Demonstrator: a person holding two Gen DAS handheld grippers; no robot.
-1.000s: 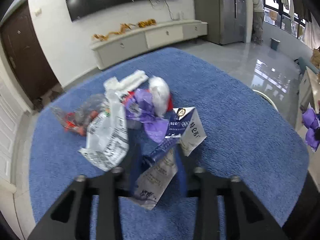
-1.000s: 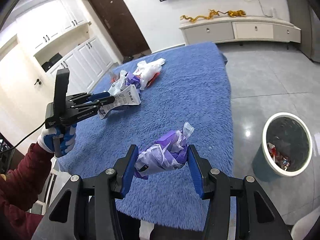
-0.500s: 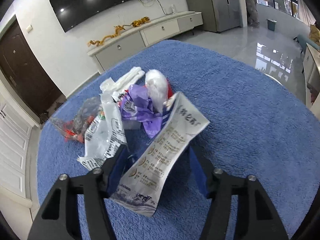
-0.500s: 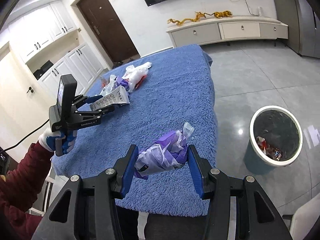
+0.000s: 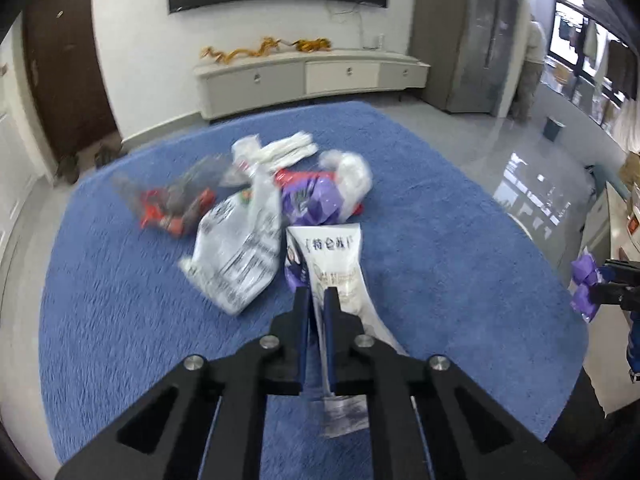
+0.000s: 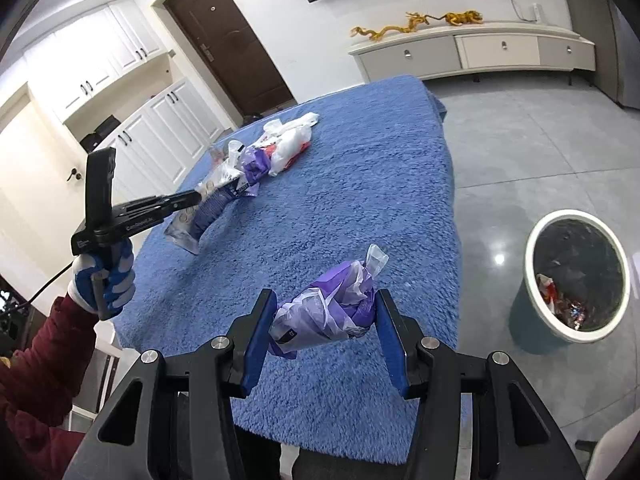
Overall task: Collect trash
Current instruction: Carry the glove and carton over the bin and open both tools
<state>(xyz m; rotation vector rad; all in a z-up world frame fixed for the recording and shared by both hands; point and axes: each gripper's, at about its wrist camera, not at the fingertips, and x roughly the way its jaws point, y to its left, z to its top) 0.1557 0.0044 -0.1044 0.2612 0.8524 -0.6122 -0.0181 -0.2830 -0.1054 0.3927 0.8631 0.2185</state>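
Observation:
My left gripper [image 5: 316, 294] is shut on a white and blue printed wrapper [image 5: 334, 260], which hangs from the jaws just above the blue tablecloth [image 5: 440, 240]. Behind it lies a heap of trash: a silver printed bag [image 5: 236, 252], a purple wrapper [image 5: 310, 202], a white plastic bag [image 5: 354, 176] and a red and clear wrapper [image 5: 172, 204]. My right gripper [image 6: 325, 312] is shut on a crumpled purple and clear plastic bag [image 6: 332, 312], held above the table's near edge. The right wrist view also shows the left gripper [image 6: 188, 200] with its wrapper [image 6: 200, 220].
A round white-rimmed trash bin [image 6: 576, 276] with some wrappers inside stands on the grey tile floor right of the table. A gloved hand [image 6: 106, 276] in a dark red sleeve holds the left gripper. A low white cabinet [image 5: 312, 76] lines the far wall.
The left jaws have gone from wide apart around the white and blue wrapper to shut on it. The left gripper has shifted sideways. The right gripper keeps its hold on the purple bag, barely moving.

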